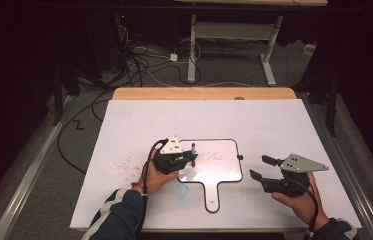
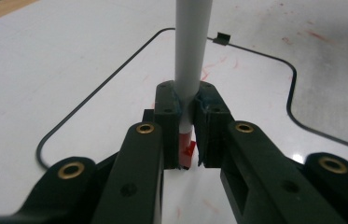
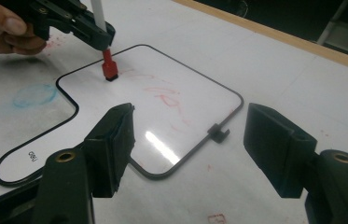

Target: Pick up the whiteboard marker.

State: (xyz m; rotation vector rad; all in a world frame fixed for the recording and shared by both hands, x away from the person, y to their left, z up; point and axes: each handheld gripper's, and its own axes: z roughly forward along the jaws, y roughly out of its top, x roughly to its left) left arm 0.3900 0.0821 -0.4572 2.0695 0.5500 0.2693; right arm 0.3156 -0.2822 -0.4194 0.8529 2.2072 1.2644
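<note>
1. Left tongs clamp a marker upright, its red eraser end on the whiteboard.
2. Step: rubbing out the red marks, apparently.
3. Right tongs, wide and empty, hover right of the whiteboard.
4. Next: sweep across the marks, keeping pressure.

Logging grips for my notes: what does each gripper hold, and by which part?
The left gripper clamps a marker on its white barrel, just above the red eraser end. The right gripper holds nothing, jaws open.
</note>
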